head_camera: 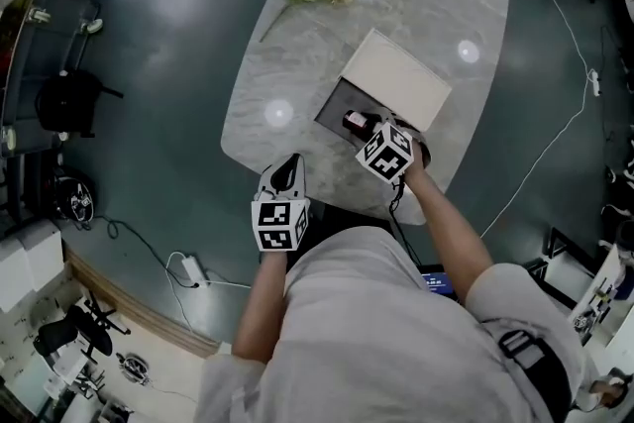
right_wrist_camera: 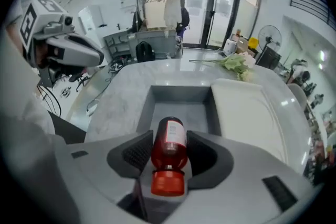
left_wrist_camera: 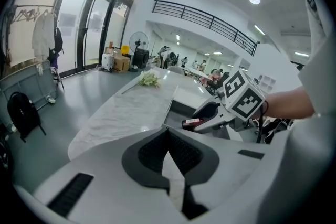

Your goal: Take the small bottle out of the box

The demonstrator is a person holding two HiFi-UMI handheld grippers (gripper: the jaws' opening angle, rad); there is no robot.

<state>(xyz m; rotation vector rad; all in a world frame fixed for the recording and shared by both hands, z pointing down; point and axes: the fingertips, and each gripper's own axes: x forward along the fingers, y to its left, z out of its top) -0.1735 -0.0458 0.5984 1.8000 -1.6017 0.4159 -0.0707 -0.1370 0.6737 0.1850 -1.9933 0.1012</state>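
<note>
The white label on the small bottle [right_wrist_camera: 169,145] carries print too fine for us to read. The right tongs [right_wrist_camera: 169,138] clamp its red body, cap [right_wrist_camera: 168,182] toward their camera and base over the open grey box [right_wrist_camera: 178,93] on the marble surface [right_wrist_camera: 119,98]. The left tongs [left_wrist_camera: 168,132] sit pressed together, empty, nearby.

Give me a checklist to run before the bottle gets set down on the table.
1. Grip on the bottle: ok, the right claw presses both its sides.
2. Closure: ok, the red cap is in place.
3. Lift off the box floor: ok, bare floor shows beneath.
4. Path past the lid: ok, it is off the opening.
5. Position of the left claw: ok, shut, empty, apart from the box.
6. Bare table for set-down: ok, beside the box.
</note>
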